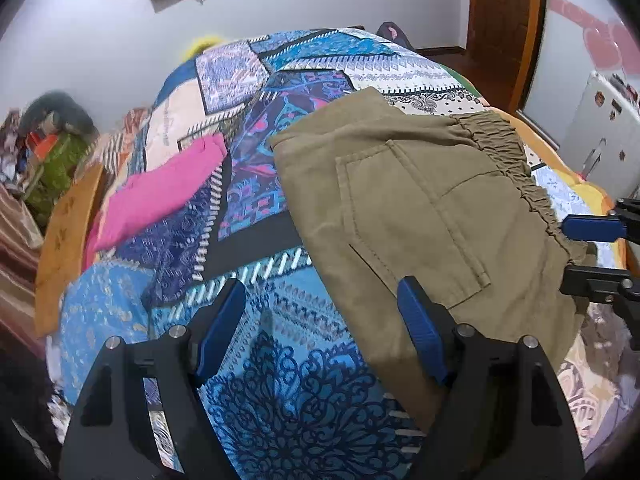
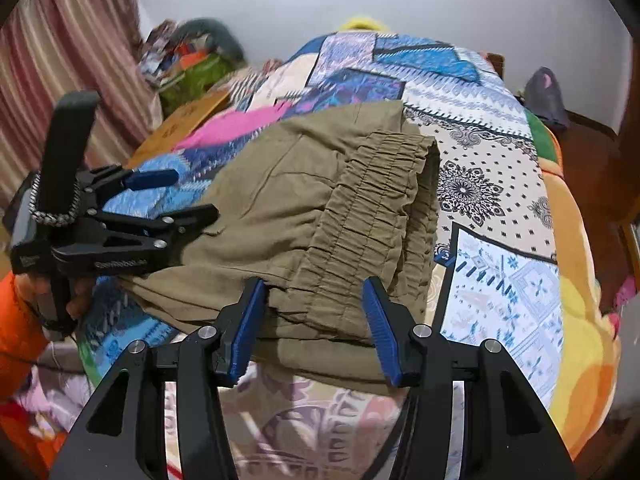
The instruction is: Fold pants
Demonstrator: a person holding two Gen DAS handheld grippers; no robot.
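pants folded on bed, waistband nearest right hand-held gripper | its jaws apart, straddling waistband (contact unclear) | left hand-held gripper apart, empty, over pants' left edge

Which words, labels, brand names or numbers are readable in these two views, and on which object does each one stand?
Pale lettering on the black body of the left tool, seen in the right wrist view: a brand mark, too blurred to read.
Small pale label on its rear block, same view: unreadable.
Khaki pants, patterned bedspread, pink garment: no text visible.
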